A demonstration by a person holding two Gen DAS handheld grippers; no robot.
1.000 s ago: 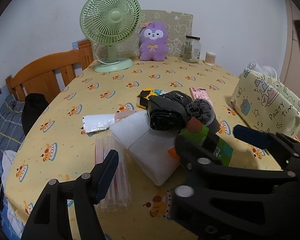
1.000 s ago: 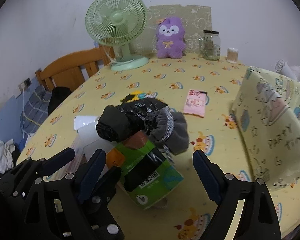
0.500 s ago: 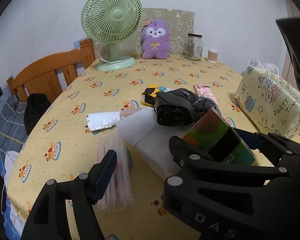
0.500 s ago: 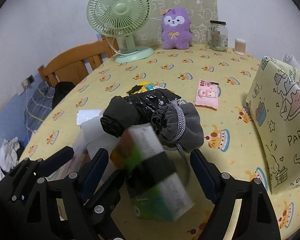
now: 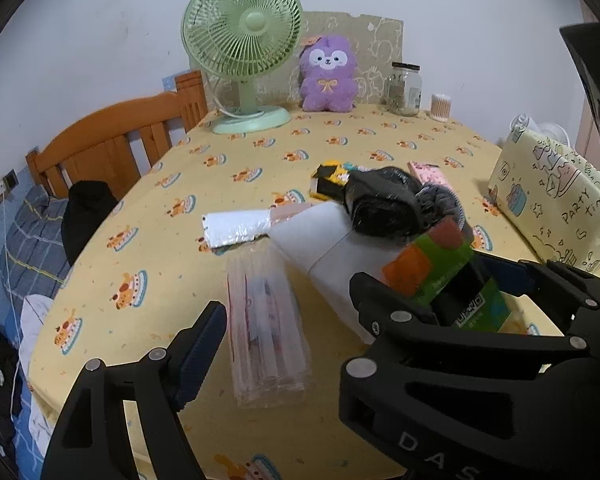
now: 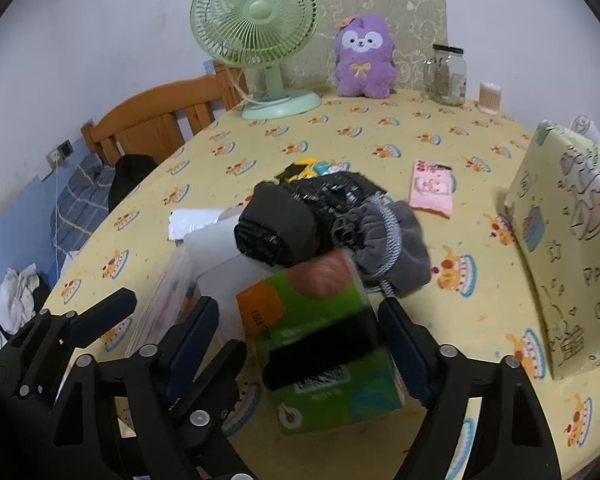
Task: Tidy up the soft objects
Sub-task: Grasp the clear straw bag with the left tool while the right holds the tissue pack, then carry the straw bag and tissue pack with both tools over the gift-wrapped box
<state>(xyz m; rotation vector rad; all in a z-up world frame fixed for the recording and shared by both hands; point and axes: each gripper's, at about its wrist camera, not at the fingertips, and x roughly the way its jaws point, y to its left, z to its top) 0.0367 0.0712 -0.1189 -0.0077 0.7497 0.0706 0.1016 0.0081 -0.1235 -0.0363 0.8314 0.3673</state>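
Spreading low in the left-wrist view, the left gripper (image 5: pixel 292 312) has just been opening its jaws wide over a ribbed clear plastic sleeve (image 5: pixel 266 324), gripping nothing; at right centre stands the glossy green tissue pack (image 5: pixel 444 276). In the right-wrist view, the right gripper (image 6: pixel 300 332) has just been closing around that boxy pack (image 6: pixel 332 360) at lower centre, though pad contact is unclear; a crinkly black bag roll (image 6: pixel 288 220) lies above.

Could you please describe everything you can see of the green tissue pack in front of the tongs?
The green tissue pack is a soft plastic-wrapped block, green with an orange corner, a reddish patch, a black band and a printed code. It sits tilted between the fingers of the right tongs, which have just been closing on it. Its far end meets the black bag roll.
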